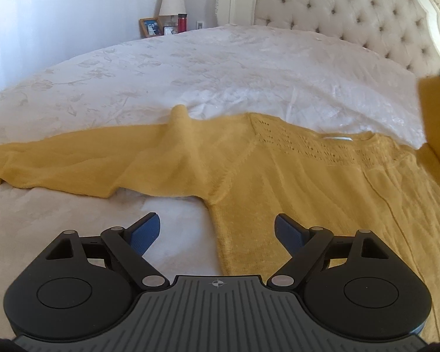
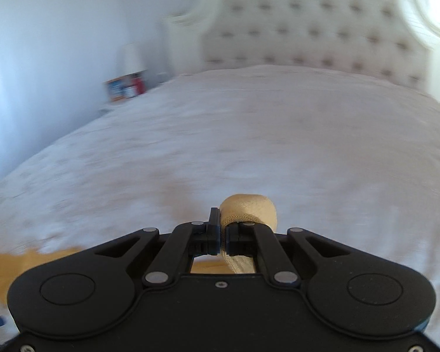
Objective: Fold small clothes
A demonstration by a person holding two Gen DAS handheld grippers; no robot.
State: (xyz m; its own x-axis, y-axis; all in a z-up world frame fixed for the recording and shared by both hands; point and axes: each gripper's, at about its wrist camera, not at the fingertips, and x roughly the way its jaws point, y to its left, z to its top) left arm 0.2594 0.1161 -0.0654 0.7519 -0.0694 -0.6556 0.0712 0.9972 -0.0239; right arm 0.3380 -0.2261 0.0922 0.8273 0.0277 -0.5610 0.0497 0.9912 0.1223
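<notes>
Yellow sweater [image 1: 278, 170] lies spread flat on the white bed [image 1: 220, 67], one sleeve stretched out left. My left gripper [image 1: 217, 231] hangs wide open over its lower edge, empty. My right gripper [image 2: 221, 234] is clamped on a sweater fold, lifted above the bed.

Sweater [image 1: 293, 176] flat on bed [image 1: 220, 67], headboard [image 1: 352, 14] behind, lamp [image 1: 172, 0] at far left

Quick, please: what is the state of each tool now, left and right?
Left tool: open, holding nothing, above the yellow sweater.
Right tool: closed on a sweater sleeve.
</notes>
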